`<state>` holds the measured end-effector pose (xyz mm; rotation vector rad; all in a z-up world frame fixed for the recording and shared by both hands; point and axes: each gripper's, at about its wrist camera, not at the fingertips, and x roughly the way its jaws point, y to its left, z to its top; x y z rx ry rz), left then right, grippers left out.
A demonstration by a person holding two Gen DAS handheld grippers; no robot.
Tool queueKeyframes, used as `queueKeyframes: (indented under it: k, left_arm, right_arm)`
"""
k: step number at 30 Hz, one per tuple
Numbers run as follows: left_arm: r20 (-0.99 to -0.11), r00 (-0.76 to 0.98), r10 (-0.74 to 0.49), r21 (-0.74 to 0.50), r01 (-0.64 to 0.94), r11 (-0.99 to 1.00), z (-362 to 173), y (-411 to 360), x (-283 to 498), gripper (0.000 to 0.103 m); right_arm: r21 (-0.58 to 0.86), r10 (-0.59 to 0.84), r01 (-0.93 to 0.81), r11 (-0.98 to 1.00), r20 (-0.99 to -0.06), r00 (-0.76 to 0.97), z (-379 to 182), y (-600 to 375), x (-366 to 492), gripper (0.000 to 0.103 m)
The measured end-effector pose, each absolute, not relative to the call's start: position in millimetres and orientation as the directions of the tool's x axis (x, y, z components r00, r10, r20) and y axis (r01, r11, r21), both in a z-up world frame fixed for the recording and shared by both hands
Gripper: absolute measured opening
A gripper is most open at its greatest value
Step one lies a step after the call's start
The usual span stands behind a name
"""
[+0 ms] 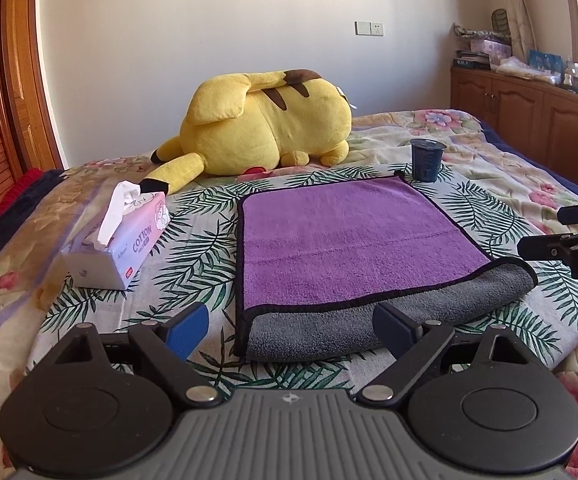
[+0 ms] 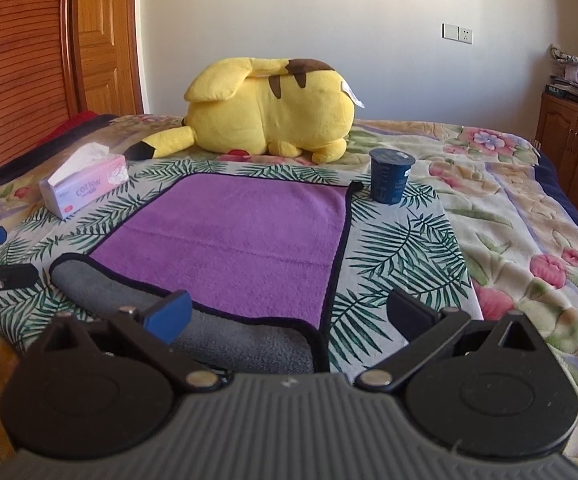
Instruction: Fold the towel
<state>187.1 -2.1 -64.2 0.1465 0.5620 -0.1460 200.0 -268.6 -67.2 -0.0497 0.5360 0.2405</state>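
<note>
A purple towel (image 1: pixel 341 236) with a black hem and a grey underside lies on the leaf-print cloth (image 1: pixel 197 248). Its near part is folded, so the grey side (image 1: pixel 389 316) shows along the near edge. My left gripper (image 1: pixel 291 330) is open and empty, just short of the towel's near left corner. My right gripper (image 2: pixel 289 316) is open and empty over the near right corner of the towel (image 2: pixel 233 240), with the grey fold (image 2: pixel 225 340) between its fingers. The right gripper's fingers (image 1: pixel 545 246) show at the right edge of the left wrist view.
A yellow plush toy (image 1: pixel 265 120) lies behind the towel. A tissue box (image 1: pixel 125 240) stands to the left. A dark blue cup (image 1: pixel 427 160) stands at the far right corner. Wooden cabinets (image 1: pixel 529 116) line the right wall beside the floral bed cover (image 2: pixel 509 216).
</note>
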Motion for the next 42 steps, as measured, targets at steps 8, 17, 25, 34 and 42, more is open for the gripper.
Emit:
queueKeyframes:
  k: [8,17,25,34,42]
  left_arm:
    - [-0.561,0.821,-0.108,0.083,0.186,0.979,-74,4,208,0.059]
    - [-0.591,0.796,-0.131,0.013,0.172,0.985,-82,18,227,0.045]
    - [-0.609,0.781,-0.137,-0.023,0.156,0.988,-88,27,242,0.038]
    - [-0.635,0.757,-0.154,-0.041,0.165,0.985,-98,28,255,0.033]
    - [-0.666,0.732,-0.143,-0.057,0.142,0.988,-106,32,258,0.033]
  right_arm:
    - [0.048,0.243,-0.257,0.965,-0.525,0.816,-71,-274,214,0.094]
    - [0.068,0.252,-0.264,0.962,-0.588,0.768,-83,-279,228,0.088]
    - [0.086,0.244,-0.250,0.965,-0.648,0.722,-97,-284,240,0.084]
    - [0.144,0.296,-0.272,0.951,-0.676,0.675,-103,-288,250,0.069]
    - [0.183,0.334,-0.293,0.938,-0.700,0.631,-107,-289,254,0.064]
